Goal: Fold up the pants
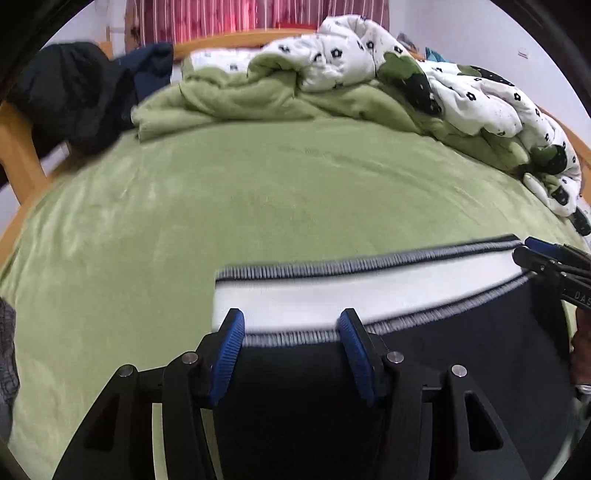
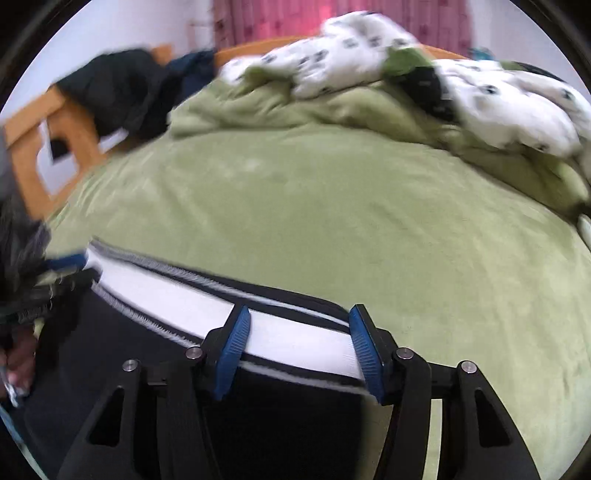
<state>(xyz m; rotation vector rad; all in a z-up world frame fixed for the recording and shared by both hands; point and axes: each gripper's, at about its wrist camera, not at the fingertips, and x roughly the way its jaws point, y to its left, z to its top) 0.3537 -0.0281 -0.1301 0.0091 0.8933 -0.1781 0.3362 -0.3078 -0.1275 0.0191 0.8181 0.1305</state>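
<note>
Black pants with a white side stripe edged in grey ribbing lie on the near part of the green bed. My left gripper is open, its blue pads either side of the stripe's near edge. My right gripper is open over the stripe at the pants' right end. The right gripper also shows at the right edge of the left wrist view. The left gripper shows blurred at the left of the right wrist view.
A crumpled green and white patterned duvet is heaped along the far and right side of the bed. Dark clothes hang on the wooden bed frame at the far left. Red striped curtains hang behind.
</note>
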